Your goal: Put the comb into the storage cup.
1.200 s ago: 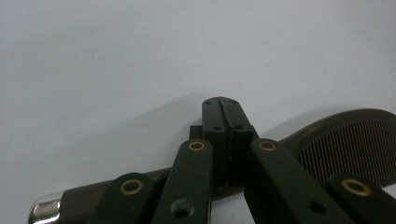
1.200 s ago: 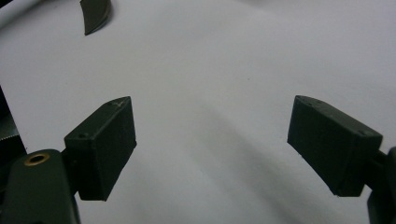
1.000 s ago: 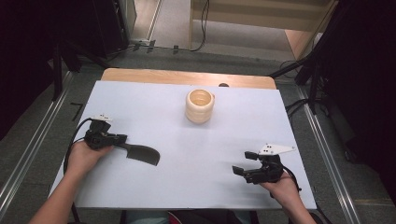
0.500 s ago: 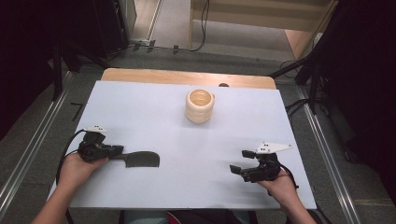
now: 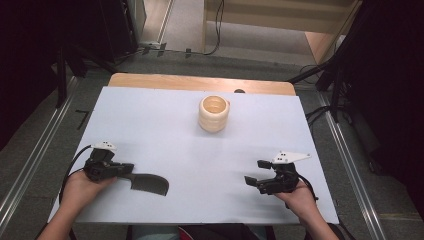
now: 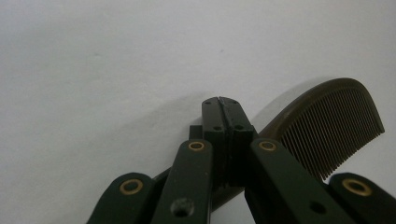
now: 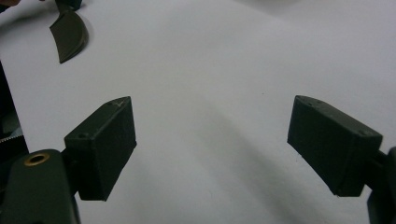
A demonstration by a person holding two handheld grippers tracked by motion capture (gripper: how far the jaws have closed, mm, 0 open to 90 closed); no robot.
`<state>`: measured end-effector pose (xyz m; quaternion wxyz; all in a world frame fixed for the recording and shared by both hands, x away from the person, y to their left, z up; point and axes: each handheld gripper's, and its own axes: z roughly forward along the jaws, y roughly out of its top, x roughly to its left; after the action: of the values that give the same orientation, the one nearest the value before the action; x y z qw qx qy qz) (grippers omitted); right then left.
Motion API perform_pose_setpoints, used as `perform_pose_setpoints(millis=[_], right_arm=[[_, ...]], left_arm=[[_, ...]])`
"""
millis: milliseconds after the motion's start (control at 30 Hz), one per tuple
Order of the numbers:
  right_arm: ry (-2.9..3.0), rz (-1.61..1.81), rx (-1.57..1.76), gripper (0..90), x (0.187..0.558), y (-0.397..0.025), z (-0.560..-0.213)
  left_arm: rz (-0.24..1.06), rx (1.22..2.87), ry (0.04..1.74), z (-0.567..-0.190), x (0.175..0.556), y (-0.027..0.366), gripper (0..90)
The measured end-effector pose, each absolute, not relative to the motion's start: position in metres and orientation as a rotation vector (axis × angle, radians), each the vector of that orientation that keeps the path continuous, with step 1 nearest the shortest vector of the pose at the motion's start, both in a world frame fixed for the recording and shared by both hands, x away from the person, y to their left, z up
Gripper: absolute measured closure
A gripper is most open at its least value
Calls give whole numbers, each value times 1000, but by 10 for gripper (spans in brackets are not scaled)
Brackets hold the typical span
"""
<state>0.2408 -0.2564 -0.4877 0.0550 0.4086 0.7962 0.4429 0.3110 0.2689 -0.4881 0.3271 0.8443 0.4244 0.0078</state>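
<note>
On the bench (image 5: 150, 115), covered by one pale sheet, two things lie: one dark comb (image 5: 149, 183) and one cream ribbed cup (image 5: 214, 114). Taking the cup as the landmark, the comb lies flat well nearer the person and off to the left, close to the near edge. One left gripper (image 5: 116, 170) sits just left of the comb; in the left gripper view its fingers (image 6: 212, 122) are pressed together, and the comb (image 6: 327, 126) passes under them, its teeth fanning out to the right, so they appear to be clamped on its handle end. One right gripper (image 5: 252, 177) rests well apart from the cup, nearer the person and to the right; its two fingers (image 7: 105, 144) stand wide apart over bare sheet with nothing between them. Two hands, one behind each gripper, come in from the near edge.
</note>
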Motion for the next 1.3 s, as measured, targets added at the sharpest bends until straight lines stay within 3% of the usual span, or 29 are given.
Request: perform_pose_setpoints(millis=[500,1133,1300], right_arm=[[2417,1348,1239,138,241,-256,-488],[2419,1352,1237,138,241,-255,-488],[2418,1353,1232,138,242,-255,-487]], left_arm=[[74,2173,1208,-485,310,298,893],[5,2143,1231,-485,273,309,889],[0,2073,1223,-477,273,311,796]])
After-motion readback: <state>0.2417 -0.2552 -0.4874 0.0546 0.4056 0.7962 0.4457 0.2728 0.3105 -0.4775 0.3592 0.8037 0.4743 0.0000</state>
